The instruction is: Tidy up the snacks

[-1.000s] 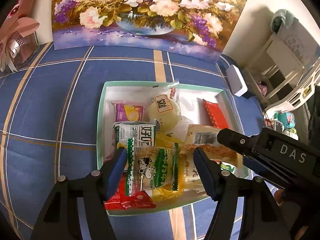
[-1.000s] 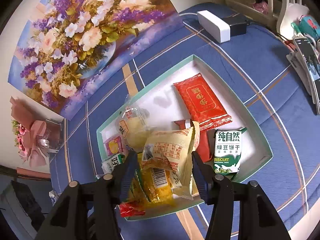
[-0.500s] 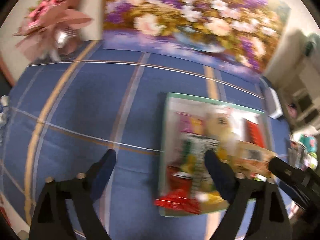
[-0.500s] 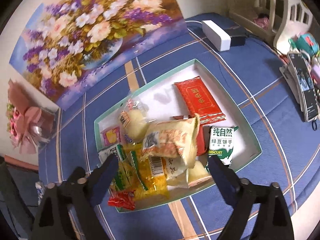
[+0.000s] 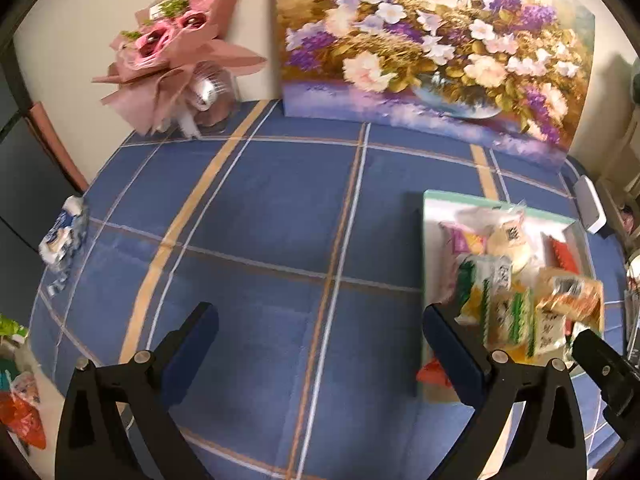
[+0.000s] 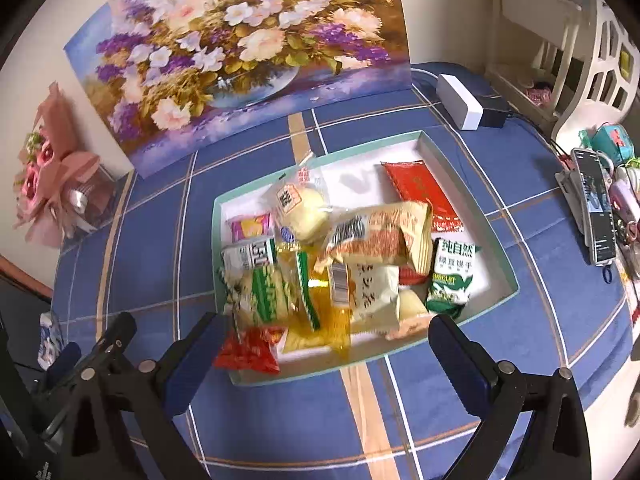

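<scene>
A shallow white tray with a teal rim (image 6: 472, 184) sits on the blue plaid tablecloth and holds several snack packets: a tan packet (image 6: 380, 236) on top of the pile, a red packet (image 6: 420, 188), a green biscuit packet (image 6: 452, 272), a round bun (image 6: 304, 208). My right gripper (image 6: 324, 344) is open and empty, above the tray's near edge. My left gripper (image 5: 320, 336) is open and empty over bare cloth, left of the tray (image 5: 496, 202). The right gripper's finger shows in the left wrist view (image 5: 600, 364).
A flower painting (image 6: 240, 52) leans on the back wall. A pink bouquet (image 5: 180, 56) stands at the back left. A white box (image 6: 458, 106) lies behind the tray. A phone on a stand (image 6: 596, 204) is at the right. Wrapped items (image 5: 64, 236) lie at the table's left edge.
Both grippers opened wide, let go of the packets over the tray and drew back. The left gripper swung left, away from the tray, over bare cloth.
</scene>
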A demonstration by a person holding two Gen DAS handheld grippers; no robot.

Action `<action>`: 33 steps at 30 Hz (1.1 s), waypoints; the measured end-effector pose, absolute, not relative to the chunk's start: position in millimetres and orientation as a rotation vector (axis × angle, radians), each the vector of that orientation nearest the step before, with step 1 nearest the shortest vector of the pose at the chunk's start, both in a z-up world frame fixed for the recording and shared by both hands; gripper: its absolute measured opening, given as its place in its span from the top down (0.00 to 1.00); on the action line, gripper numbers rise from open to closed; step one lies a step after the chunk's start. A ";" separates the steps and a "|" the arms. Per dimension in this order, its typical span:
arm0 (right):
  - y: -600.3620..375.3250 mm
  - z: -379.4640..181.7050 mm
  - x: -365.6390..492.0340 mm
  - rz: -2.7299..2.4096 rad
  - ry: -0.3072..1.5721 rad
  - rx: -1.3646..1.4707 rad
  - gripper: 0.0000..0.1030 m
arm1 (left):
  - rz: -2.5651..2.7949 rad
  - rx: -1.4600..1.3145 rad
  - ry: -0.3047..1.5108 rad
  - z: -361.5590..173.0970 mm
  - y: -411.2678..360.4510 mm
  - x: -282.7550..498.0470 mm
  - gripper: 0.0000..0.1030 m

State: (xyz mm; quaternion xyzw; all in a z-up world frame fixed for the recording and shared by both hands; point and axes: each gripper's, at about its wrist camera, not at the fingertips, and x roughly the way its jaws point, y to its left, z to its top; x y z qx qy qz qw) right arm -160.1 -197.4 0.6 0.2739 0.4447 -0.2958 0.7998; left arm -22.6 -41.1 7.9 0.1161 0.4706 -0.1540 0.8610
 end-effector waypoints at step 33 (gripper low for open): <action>-174.2 -3.4 -173.3 -0.632 0.990 0.486 0.00 | -0.258 0.256 1.076 0.6 -5.6 -42.3 0.01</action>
